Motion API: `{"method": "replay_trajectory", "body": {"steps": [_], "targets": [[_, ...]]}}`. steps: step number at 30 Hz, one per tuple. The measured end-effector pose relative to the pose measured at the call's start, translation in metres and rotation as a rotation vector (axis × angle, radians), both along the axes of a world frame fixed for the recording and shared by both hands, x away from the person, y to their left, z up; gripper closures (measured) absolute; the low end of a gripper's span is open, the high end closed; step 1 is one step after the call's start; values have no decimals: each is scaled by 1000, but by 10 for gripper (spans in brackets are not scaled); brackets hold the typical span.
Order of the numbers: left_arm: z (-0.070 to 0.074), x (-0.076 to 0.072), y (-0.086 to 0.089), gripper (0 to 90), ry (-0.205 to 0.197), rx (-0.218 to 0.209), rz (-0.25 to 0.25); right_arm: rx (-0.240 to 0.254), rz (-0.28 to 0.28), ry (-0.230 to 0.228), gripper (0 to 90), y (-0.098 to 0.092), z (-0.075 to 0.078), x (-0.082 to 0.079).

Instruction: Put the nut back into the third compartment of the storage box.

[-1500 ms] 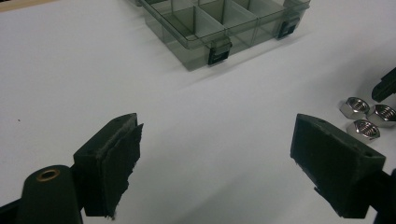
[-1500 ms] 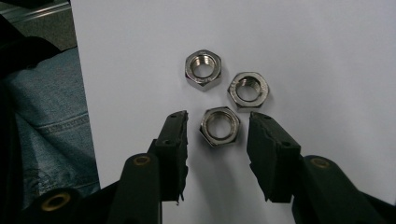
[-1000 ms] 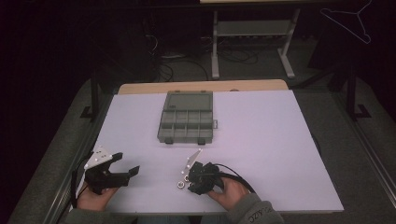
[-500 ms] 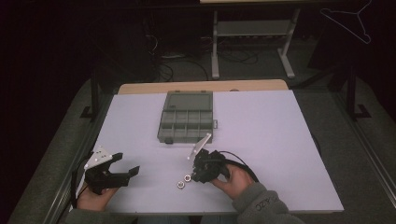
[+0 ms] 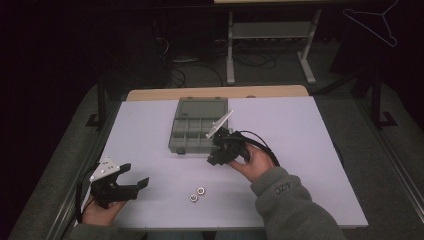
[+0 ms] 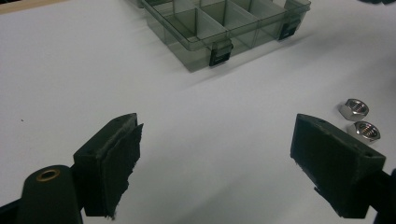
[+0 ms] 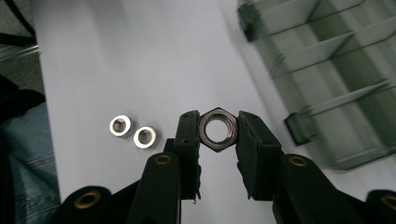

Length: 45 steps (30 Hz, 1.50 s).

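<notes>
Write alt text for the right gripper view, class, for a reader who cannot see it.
The right gripper pinches a steel hex nut above a white table. Two more nuts lie on the table at left, and a clear compartment box sits at right.

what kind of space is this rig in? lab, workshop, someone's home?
Most likely a lab or recording bench, not a home. Signs: a white-covered table holding just a clear grey plastic compartment box and steel hex nuts, loose cables on the dark floor, and a metal stand frame behind.
</notes>
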<state>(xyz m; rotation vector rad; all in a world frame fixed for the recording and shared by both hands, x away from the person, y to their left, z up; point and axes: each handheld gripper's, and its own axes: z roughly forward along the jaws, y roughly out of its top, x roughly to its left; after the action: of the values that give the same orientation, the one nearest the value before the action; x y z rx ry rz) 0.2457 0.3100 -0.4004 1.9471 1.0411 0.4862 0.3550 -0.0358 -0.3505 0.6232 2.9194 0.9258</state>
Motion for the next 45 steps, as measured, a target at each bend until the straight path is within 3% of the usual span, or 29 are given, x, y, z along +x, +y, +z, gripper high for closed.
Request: {"method": "replay_trajectory", "body": {"steps": [1, 6, 14, 20, 27, 36, 45], "targets": [[0, 0, 0, 152, 1, 7, -3, -1, -4, -3, 693, 0, 4, 11], [0, 0, 0, 152, 0, -4, 2, -6, -20, -7, 693, 1, 9, 26], [1, 1, 1, 152, -6, 18, -11, -15, -59, -9, 692, 10, 16, 60], [0, 1, -2, 152, -5, -8, -5, -27, -94, -1, 692, 24, 10, 91], [1, 1, 0, 152, -4, 6, -14, -52, -160, 33, 693, 36, -6, 122], [1, 1, 1, 152, -8, -6, -14, -90, -237, 43, 692, 38, -20, 146], [1, 1, 2, 152, -10, -7, -16, -89, -258, 72, 692, 40, -33, 152]]}}
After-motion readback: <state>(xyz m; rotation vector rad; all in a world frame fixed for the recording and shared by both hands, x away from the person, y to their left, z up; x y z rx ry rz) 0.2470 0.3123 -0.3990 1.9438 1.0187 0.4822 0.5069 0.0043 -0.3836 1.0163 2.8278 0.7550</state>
